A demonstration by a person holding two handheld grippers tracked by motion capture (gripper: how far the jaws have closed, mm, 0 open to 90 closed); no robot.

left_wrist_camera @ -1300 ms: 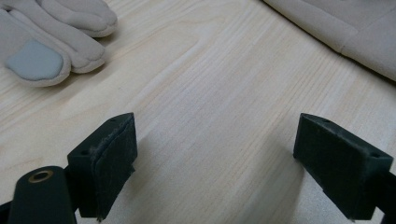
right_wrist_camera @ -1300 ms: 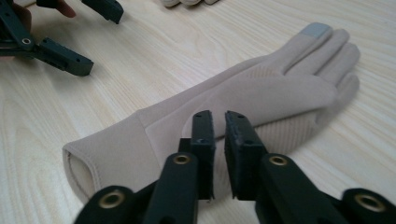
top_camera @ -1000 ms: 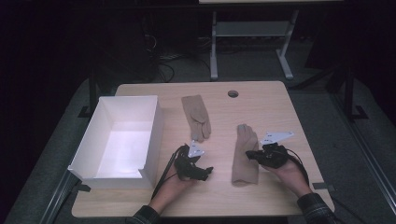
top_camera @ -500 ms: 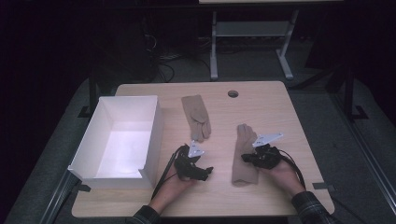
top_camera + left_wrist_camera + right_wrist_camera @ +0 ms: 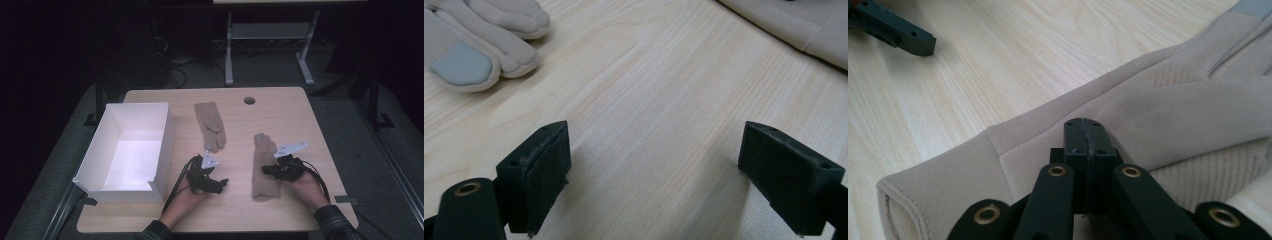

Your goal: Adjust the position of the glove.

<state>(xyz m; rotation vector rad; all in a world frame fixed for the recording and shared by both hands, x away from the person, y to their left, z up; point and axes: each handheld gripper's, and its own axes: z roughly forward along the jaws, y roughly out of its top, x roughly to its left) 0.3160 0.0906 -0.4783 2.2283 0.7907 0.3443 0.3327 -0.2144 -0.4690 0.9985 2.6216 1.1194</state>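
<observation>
While the right tongs rest pressed together on top of the near glove, their 2 black pads meet flush in the right gripper view, with no fold of cloth visibly pinched between them. This tan glove lies flat on the wooden worktop, its long axis running away from the person, cuff nearest the front edge and fingertips pointing toward the far side. The right tongs come at it from the right, across its width, touching about midway along its right edge. A 2nd glove lies farther back and to the left, well apart from the first, its fingertips pointing toward the person. The left tongs sit low over bare wood between the gloves and the white box, pads spread wide apart and holding nothing. In the left gripper view, the far glove's fingertips show at upper left, one with a grey patch, and the near glove's edge crosses the upper right corner. The right hand is clearly the nearer one to the near glove. The box stands open-topped at the worktop's left side, just beside the left hand. Open wood lies between glove and box, so a leftward carry looks unobstructed apart from the left tongs.
</observation>
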